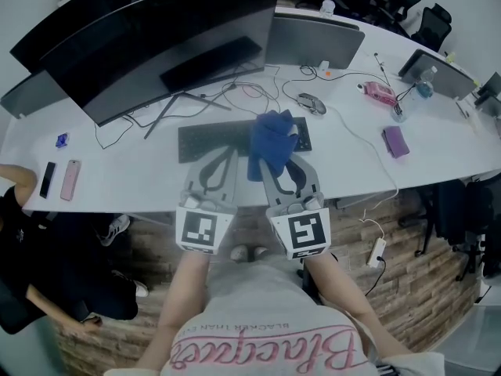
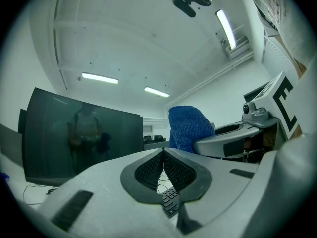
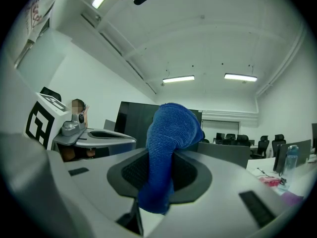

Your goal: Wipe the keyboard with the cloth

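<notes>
Two grippers sit side by side over the front edge of the desk [image 1: 141, 175]. Left gripper [image 1: 228, 153]: jaws clenched together, nothing between them. Right gripper [image 1: 272, 157]: jaws clamped on the one blue cloth [image 1: 272, 135], which bunches up past the tips and covers the right end of the one black keyboard [image 1: 207, 141]. Can't tell if the cloth touches the keys. Keyboard lies mid-desk, near the front edge. One mouse [image 1: 311, 103] sits behind it, toward the back right. Two phones [image 1: 70, 179], one black and one pink, lie side by side at the left end.
</notes>
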A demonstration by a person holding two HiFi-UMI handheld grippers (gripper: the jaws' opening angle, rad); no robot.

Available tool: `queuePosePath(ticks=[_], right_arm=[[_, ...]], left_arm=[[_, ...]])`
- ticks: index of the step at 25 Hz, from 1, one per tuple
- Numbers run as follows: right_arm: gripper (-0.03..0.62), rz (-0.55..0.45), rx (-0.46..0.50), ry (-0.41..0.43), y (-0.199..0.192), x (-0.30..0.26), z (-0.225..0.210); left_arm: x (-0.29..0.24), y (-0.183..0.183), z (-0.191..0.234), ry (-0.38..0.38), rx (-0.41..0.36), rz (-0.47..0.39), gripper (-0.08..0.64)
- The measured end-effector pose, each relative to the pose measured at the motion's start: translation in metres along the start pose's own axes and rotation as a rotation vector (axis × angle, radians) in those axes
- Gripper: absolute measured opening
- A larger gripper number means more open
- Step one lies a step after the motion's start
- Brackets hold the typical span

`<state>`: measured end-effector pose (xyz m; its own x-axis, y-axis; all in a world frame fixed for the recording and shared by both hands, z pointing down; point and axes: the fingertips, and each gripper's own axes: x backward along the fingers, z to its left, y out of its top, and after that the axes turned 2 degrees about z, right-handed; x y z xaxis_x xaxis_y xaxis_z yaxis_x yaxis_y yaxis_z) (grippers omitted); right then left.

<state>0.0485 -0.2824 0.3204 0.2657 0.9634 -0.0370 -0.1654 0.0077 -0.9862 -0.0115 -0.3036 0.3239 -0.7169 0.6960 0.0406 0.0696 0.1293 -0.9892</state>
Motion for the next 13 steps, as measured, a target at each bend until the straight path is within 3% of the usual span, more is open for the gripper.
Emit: queuePosePath(ticks=[13], right_arm=[[0.092, -0.007, 0.0, 0.015, 0.006, 0.005, -0.034]], left_arm=[[-0.026, 0.022, -0.022, 0.018, -0.014, -0.012, 0.005]])
